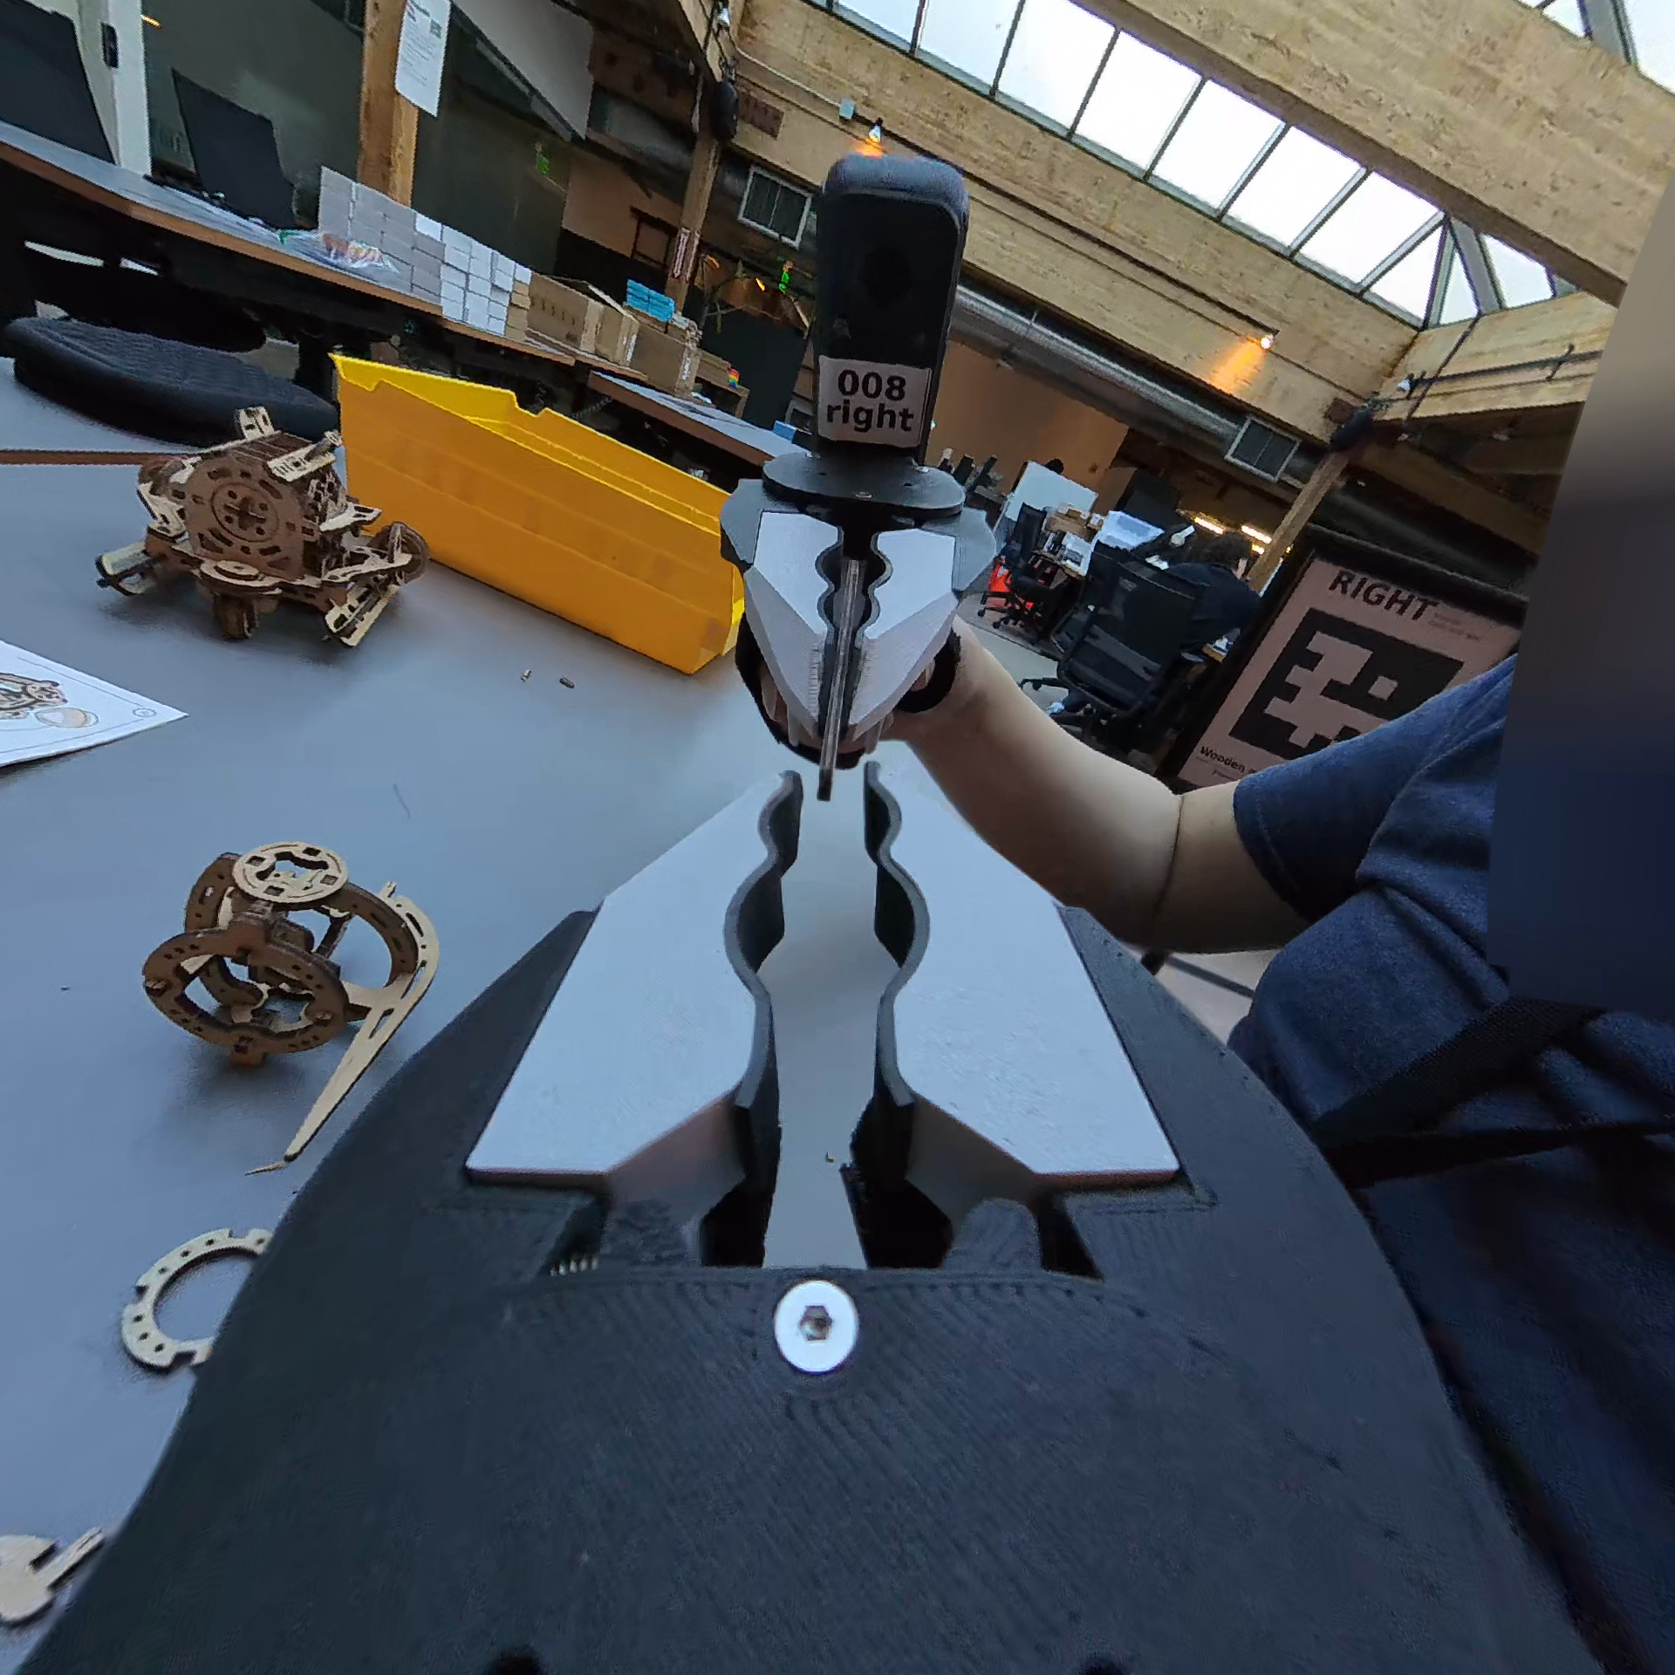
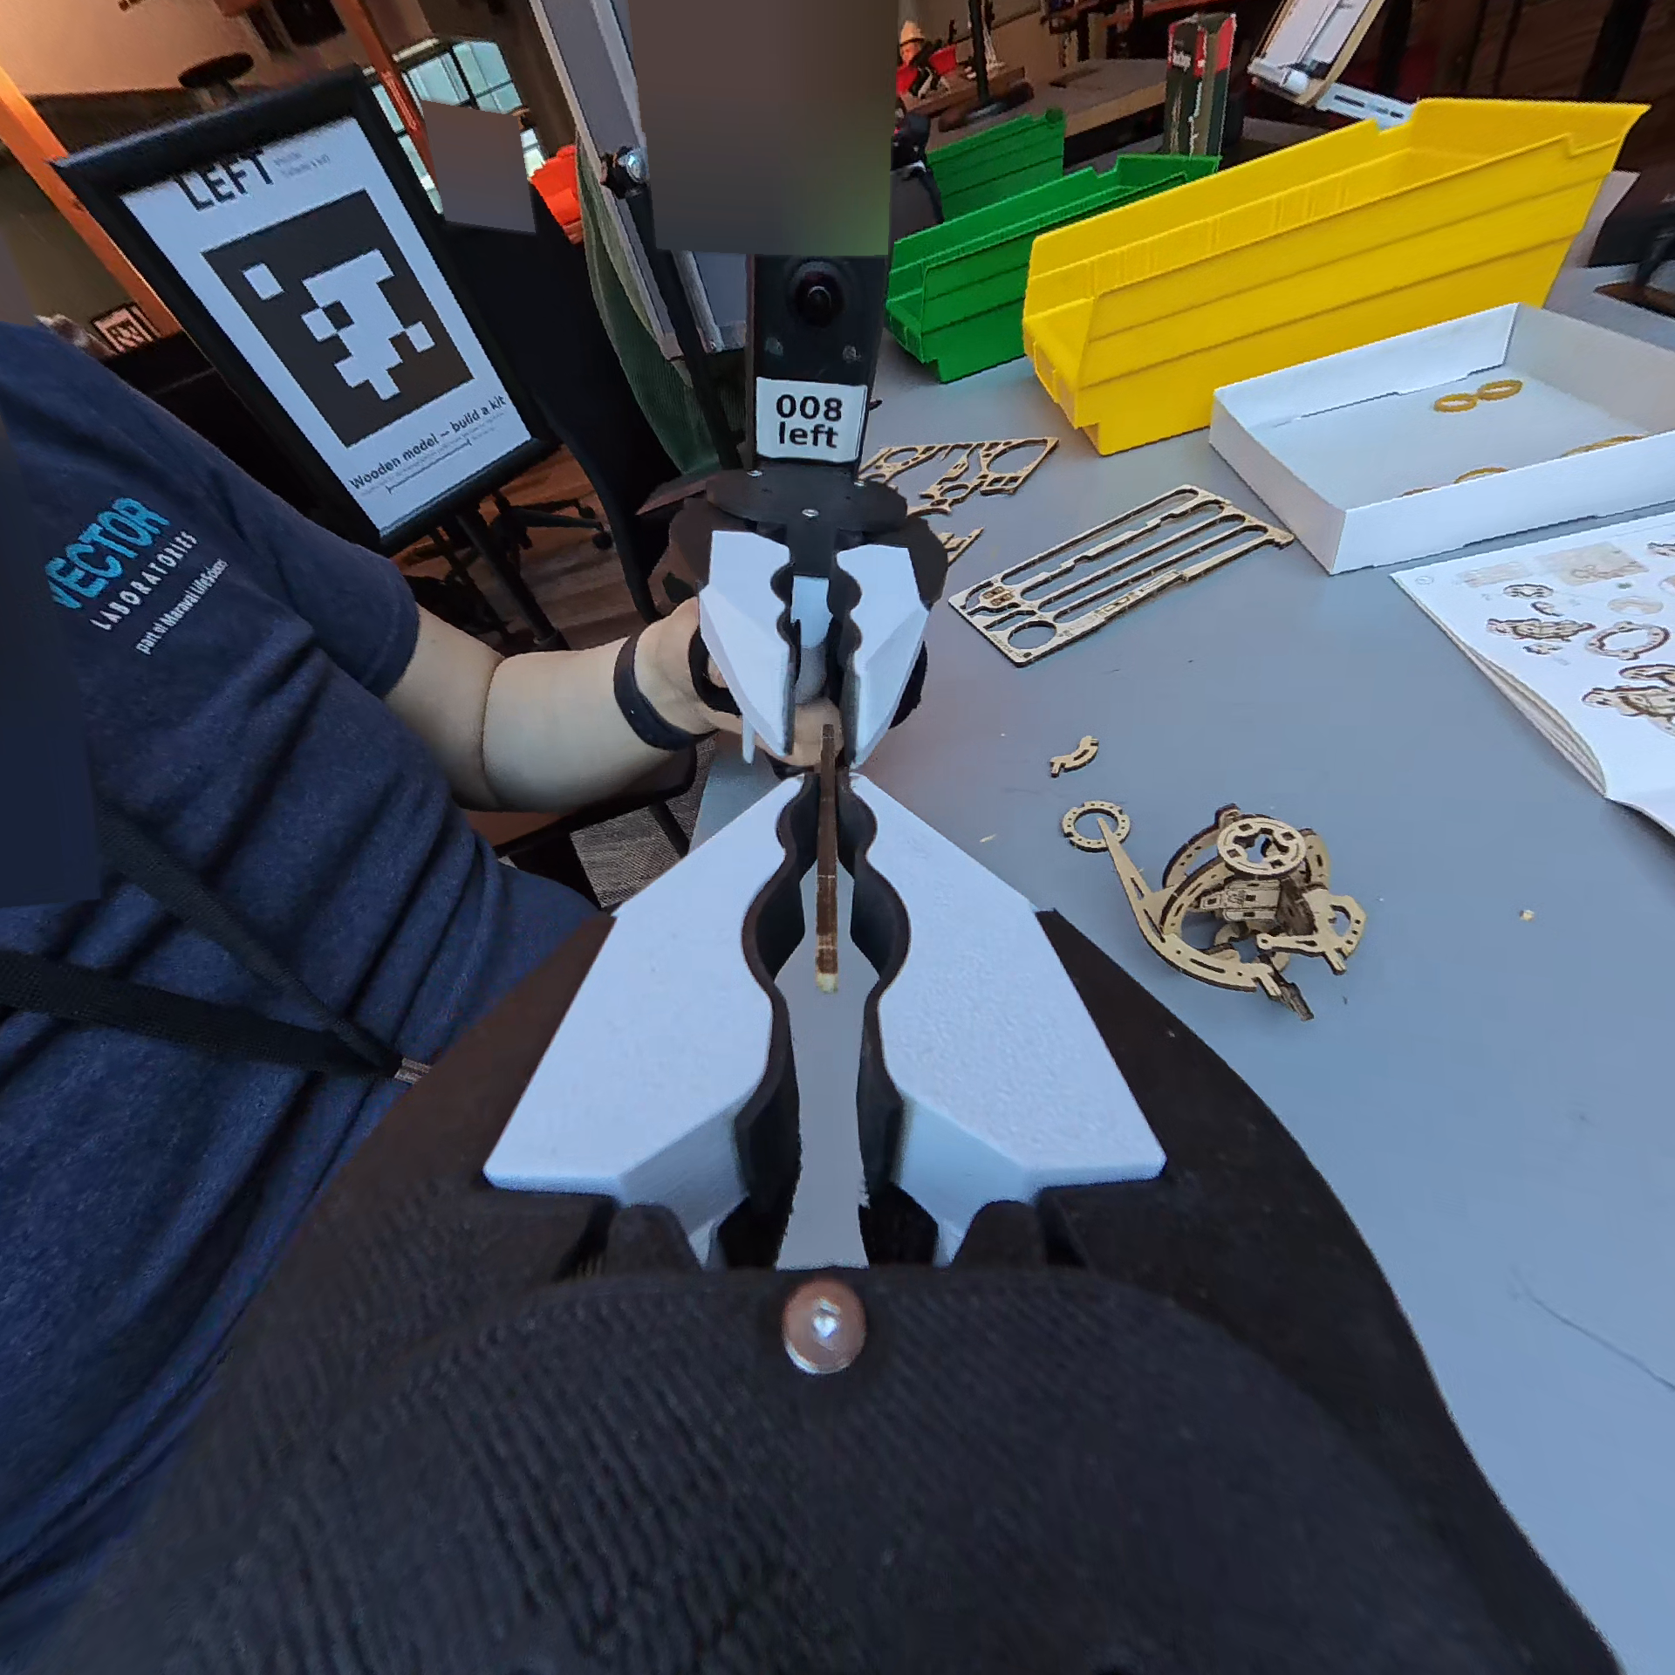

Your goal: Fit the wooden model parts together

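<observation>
- The right gripper (image 2: 825, 798), with matte white wedge fingers (image 2: 961, 1024) lined by wavy black pads, is clenched on a thin flat wooden piece (image 2: 826, 861) seen edge-on; its dark burnt edge runs along the pads and the pale end sticks back toward the camera.
- In the left wrist view the same right gripper (image 1: 838, 725) faces the camera, and the wooden piece (image 1: 838, 671) shows as a slim dark strip whose tip juts out past the fingertips.
- The left gripper (image 1: 832, 784) stands released, a clear gap between its scalloped black pads, nothing in it; its tips sit just beside the tip of the strip (whether they touch, I cannot tell).
- From the right wrist view the left gripper (image 2: 802, 748) points back at the camera, a hand (image 2: 680, 671) in a black strap behind it.
- A partly built wooden model (image 1: 281, 952) of ringed, perforated discs and a curved arc lies on the smooth grey table (image 1: 508, 816); the right wrist view shows it too (image 2: 1242, 906).
- A denser gear-like wooden assembly (image 1: 263, 526) sits farther off, near a glossy yellow plastic bin (image 1: 544, 508).
- A loose notched wooden ring (image 1: 172, 1305) lies at the left gripper's black ribbed body.
- Punched-out plywood sheets (image 2: 1115, 571), a white cardboard tray (image 2: 1450, 471) holding small rings, an open instruction booklet (image 2: 1568, 634) and a green bin (image 2: 997, 263) fill the far side of the table.
</observation>
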Demonstrator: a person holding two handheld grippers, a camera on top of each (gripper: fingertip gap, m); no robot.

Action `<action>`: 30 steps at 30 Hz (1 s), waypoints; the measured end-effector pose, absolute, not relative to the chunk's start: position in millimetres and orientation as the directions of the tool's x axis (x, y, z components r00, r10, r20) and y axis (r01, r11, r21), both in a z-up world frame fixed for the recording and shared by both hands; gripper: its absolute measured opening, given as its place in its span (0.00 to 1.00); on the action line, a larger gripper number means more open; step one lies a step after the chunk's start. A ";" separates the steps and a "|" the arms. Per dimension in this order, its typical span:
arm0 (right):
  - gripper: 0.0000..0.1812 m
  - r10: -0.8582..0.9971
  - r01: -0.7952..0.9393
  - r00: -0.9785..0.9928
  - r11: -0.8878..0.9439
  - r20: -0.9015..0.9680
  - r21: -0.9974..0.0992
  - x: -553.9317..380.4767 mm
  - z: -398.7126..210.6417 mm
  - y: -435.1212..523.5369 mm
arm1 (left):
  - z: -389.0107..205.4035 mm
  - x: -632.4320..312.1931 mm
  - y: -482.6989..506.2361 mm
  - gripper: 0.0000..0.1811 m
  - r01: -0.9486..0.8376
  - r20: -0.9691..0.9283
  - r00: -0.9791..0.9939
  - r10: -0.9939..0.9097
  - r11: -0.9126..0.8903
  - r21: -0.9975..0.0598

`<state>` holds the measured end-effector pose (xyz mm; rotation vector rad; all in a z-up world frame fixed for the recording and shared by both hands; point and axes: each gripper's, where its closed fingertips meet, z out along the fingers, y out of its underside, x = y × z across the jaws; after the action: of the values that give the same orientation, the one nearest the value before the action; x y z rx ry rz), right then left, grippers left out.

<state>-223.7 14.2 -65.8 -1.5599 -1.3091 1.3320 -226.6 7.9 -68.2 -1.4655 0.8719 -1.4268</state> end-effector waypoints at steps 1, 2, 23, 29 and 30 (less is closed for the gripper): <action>0.00 0.965 0.252 -0.035 -0.244 -0.261 -0.936 -223.5 -65.7 14.2 | -70.3 -226.5 6.4 0.06 0.073 0.352 0.094 -0.931 -0.346 -0.935; 0.00 0.965 0.261 -0.045 -0.238 -0.258 -0.936 -223.5 -66.2 12.0 | -72.5 -225.7 5.2 0.05 0.053 0.338 0.100 -0.936 -0.334 -0.941; 0.00 0.977 0.297 -0.049 -0.184 -0.207 -0.937 -225.8 -68.9 6.5 | -77.2 -221.9 0.7 0.00 0.008 0.246 0.136 -0.960 -0.247 -0.969; 0.00 0.977 0.285 -0.044 -0.188 -0.209 -0.940 -227.3 -67.8 8.1 | -76.1 -223.3 2.4 0.00 0.026 0.245 0.143 -0.959 -0.244 -0.969; 0.01 0.974 0.284 -0.044 -0.200 -0.221 -0.938 -227.3 -68.1 8.5 | -75.5 -223.5 2.9 0.00 0.030 0.243 0.148 -0.959 -0.241 -0.970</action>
<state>-227.3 8.5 -68.1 -1.5459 -1.3665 1.2803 -223.5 2.9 -75.5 -1.4446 0.9614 -1.2749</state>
